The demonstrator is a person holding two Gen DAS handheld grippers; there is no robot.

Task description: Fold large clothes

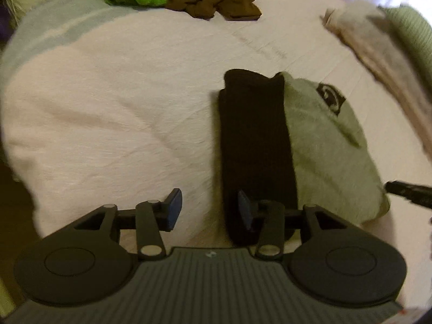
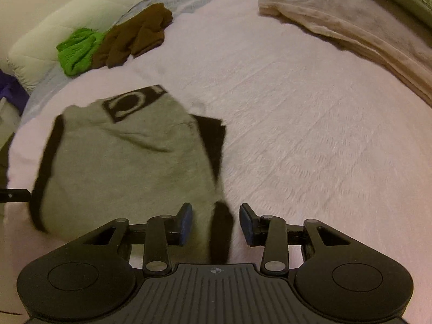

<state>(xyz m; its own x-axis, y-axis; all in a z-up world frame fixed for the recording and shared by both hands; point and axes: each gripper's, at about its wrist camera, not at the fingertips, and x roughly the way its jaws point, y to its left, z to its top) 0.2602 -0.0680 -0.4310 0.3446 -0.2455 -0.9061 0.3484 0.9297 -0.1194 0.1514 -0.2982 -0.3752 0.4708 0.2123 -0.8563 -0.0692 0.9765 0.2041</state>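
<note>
A green cloth [image 2: 78, 51] and a brown cloth [image 2: 135, 36] lie far ahead of the jaws on the pink bed [image 2: 310, 135]. A beige blanket [image 2: 351, 35] lies far ahead to the right. The folded gray sweater [image 2: 127, 167] sits just ahead, its long side running away from the jaws. The left gripper [image 1: 209, 210] is spread wide, holding nothing. The right gripper [image 2: 216, 224] is spread too, with the sweater's dark sleeve [image 2: 221, 232] between its fingers.

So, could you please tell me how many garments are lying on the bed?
3 for certain: grey-and-black sweatshirt near the grippers, green garment and brown garment together at the far edge. More may lie out of view.
</note>
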